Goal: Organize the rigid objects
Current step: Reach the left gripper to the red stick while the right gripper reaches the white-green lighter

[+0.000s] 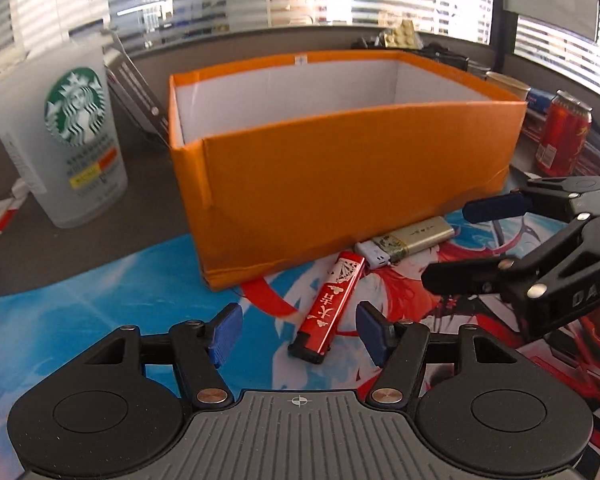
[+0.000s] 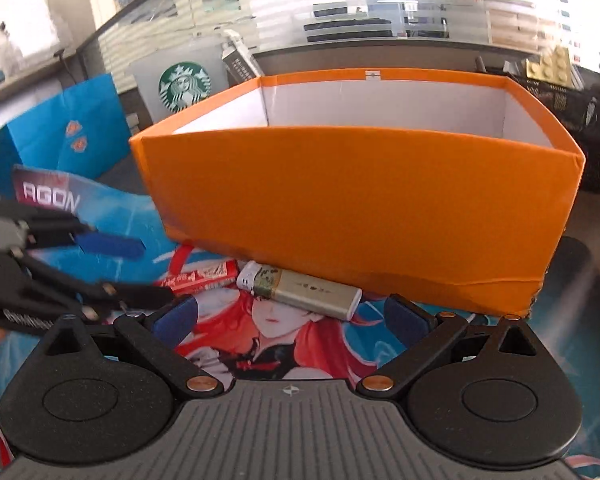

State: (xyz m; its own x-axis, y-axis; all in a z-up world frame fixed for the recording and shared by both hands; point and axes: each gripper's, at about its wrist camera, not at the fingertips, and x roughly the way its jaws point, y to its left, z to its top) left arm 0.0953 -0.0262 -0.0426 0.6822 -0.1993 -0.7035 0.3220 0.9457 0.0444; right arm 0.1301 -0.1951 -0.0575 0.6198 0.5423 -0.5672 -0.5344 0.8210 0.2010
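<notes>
A red lighter (image 1: 329,305) and a gold lighter with a white cap (image 1: 407,241) lie on the printed mat against the front wall of an open orange box (image 1: 340,168). My left gripper (image 1: 298,332) is open, its blue pads on either side of the red lighter's near end, not touching. My right gripper (image 2: 290,318) is open just short of the gold lighter (image 2: 300,289). The red lighter (image 2: 202,278) lies left of it. The orange box (image 2: 360,196) stands behind. Each gripper shows in the other's view, the right (image 1: 452,244) and the left (image 2: 140,272).
A frosted Starbucks cup (image 1: 66,136) stands left of the box and shows in the right wrist view (image 2: 182,80). A red can (image 1: 562,136) stands to the right. A blue bag (image 2: 60,136) and a black mesh organizer (image 2: 580,120) flank the box.
</notes>
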